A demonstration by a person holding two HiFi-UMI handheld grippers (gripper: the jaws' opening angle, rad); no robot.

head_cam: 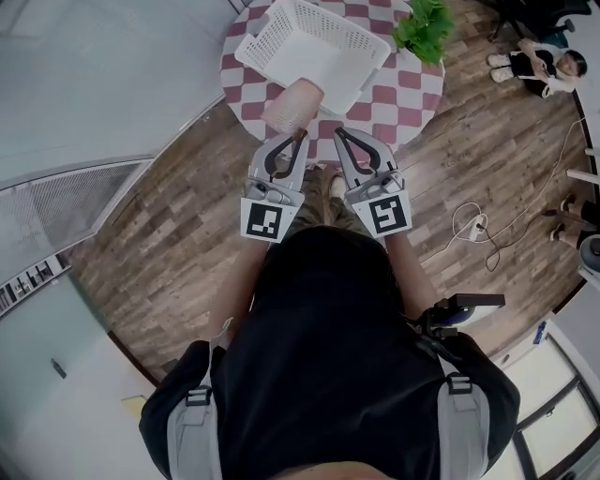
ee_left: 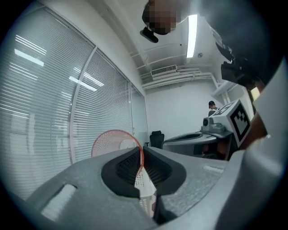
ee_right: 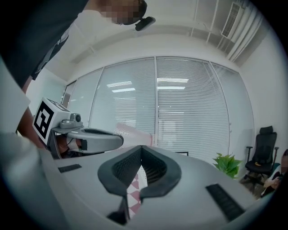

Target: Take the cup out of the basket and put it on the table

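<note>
A translucent pink cup [head_cam: 292, 105] hangs tilted above the near edge of the round checkered table [head_cam: 417, 86], just in front of the white basket [head_cam: 272, 37]. My left gripper [head_cam: 300, 136] is shut on the cup's rim. In the left gripper view the thin rim of the cup [ee_left: 114, 140] runs between the pads of the left gripper [ee_left: 142, 152], and a strip of the basket [ee_left: 145, 191] shows below. My right gripper [head_cam: 339, 134] is close beside the left one, shut and holding nothing. In the right gripper view its jaws [ee_right: 141, 148] meet, with the cup [ee_right: 132, 132] to the left behind them.
A green potted plant [head_cam: 424, 26] stands at the table's far right edge. Wooden floor surrounds the table. A person sits at the upper right [head_cam: 542, 66], and a cable with a power strip [head_cam: 478, 225] lies on the floor to the right.
</note>
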